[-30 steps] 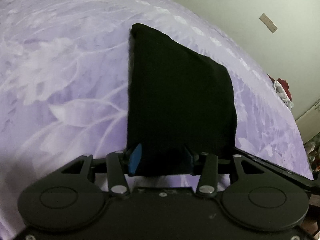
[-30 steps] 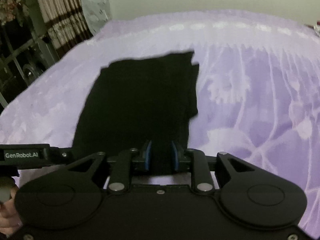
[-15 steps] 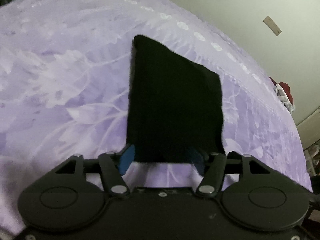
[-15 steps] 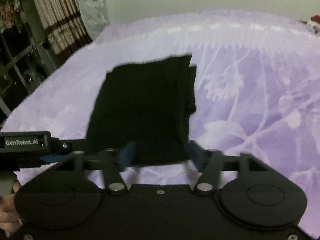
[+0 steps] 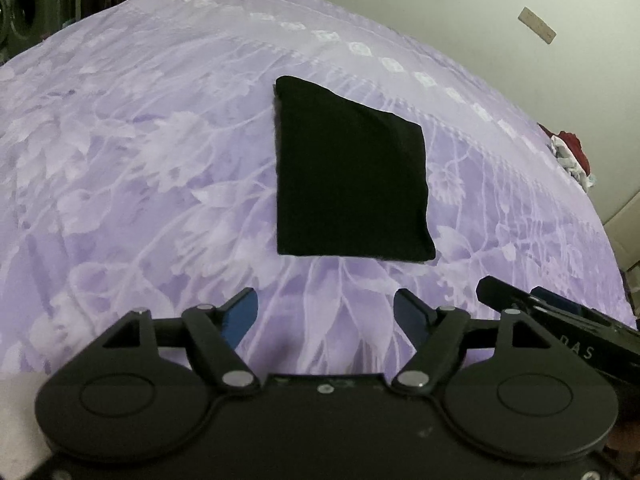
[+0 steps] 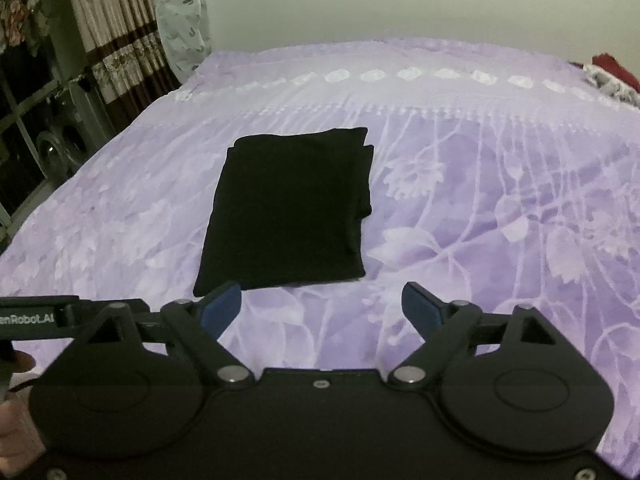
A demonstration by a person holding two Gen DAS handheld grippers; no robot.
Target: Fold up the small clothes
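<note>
A black garment (image 5: 348,184) is seen folded into a compact, roughly rectangular packet and laid flat on a bed covered by a lilac bedspread (image 5: 140,184) printed with pale leaves and flowers. The cloth is plain and so dark that little surface detail can be made out. In the right wrist view the garment (image 6: 288,208) is shown with several layers stacked unevenly along its right edge, where a lower layer juts out slightly past the top one; its near edge is straight and its corners are fairly square.

The left hand-held gripper (image 5: 325,312) is held with its blue-padded jaws spread apart, having just been opening, and nothing is caught between them; the garment lies ahead of it, apart from the fingertips, with bare bedspread between. The right hand-held gripper (image 6: 321,306) is likewise spread wide, its jaws having just been opening, with nothing between them; the garment lies just ahead and slightly to the left, its near left corner overlapped in the picture by the left fingertip. Whether that tip touches the cloth cannot be told.
</note>
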